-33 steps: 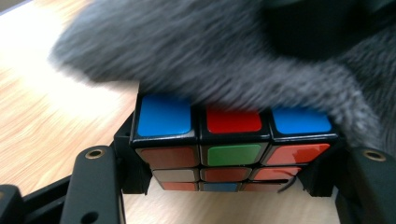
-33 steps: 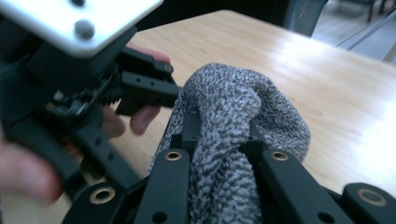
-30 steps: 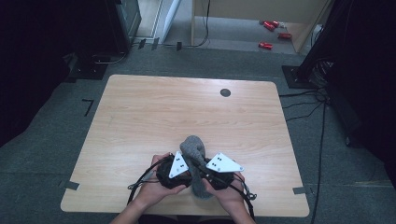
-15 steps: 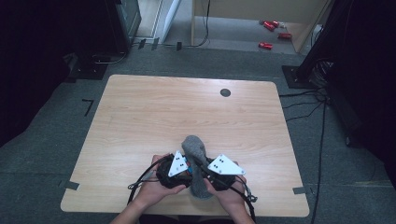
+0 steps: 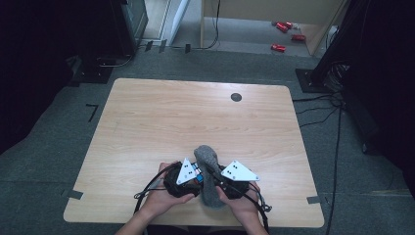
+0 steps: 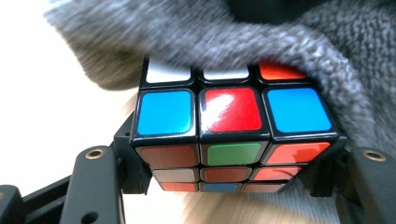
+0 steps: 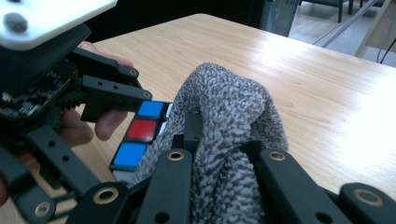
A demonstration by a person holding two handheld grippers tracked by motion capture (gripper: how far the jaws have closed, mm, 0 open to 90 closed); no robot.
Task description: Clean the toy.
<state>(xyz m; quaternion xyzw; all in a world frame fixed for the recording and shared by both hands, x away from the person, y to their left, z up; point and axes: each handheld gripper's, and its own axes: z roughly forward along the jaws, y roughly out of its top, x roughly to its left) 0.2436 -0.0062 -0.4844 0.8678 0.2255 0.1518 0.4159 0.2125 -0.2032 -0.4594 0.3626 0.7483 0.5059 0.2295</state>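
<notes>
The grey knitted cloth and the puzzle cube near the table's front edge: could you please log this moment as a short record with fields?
Surface: light wooden table
Cloth: grey knitted cloth, bunched, draped over part of the cube
Cube: colourful puzzle cube with black edges, blue, red and blue stickers in one row
Left gripper: shut on the cube's sides
Right gripper: shut on a fold of the cloth
Floor: red objects beyond the table, too small to identify

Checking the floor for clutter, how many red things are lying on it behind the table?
3: two red things close together by the wooden panel, one nearer the table. More may be hidden.
</notes>
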